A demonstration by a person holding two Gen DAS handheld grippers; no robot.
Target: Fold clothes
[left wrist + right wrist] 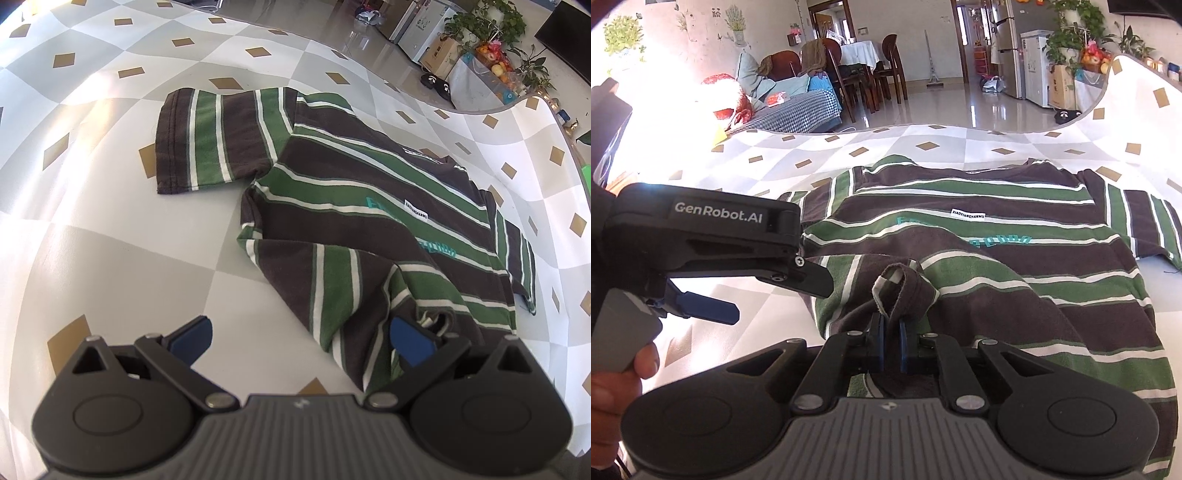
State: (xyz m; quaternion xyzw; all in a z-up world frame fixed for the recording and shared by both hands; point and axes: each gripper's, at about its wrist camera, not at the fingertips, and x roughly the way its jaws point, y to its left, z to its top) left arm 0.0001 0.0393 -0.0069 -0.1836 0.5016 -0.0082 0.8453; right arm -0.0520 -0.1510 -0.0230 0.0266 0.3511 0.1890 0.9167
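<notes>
Right up close in the right wrist view, the right gripper has its blue pads pinched narrow on a bunched loop of the shirt's hem; dark knit fabric stands up between the pads in a small fold with a raw-looking edge. Only this view shows that grip. It also shows the left gripper from the side: black body with white lettering, one blue finger sticking out, a person's hand under its grey handle. The left wrist view shows that gripper head-on, jaws spread wide, nothing clamped; the left pad sits over bare tablecloth, the right pad at the rumpled hem corner, contact unclear. The striped T-shirt lies front up on the table, soft cotton-like knit in brown, green and thin white bands, teal lettering and a small white label on the chest. The left wrist view gives the whole near sleeve laid flat and square; the right wrist view gives the collar and the other sleeve instead. The tablecloth is smooth, grey-and-white diamond check with small tan lozenges. Beyond it, a glossy tiled floor; the right wrist view adds wooden dining chairs, a sofa and a fridge, both views show potted plants.
</notes>
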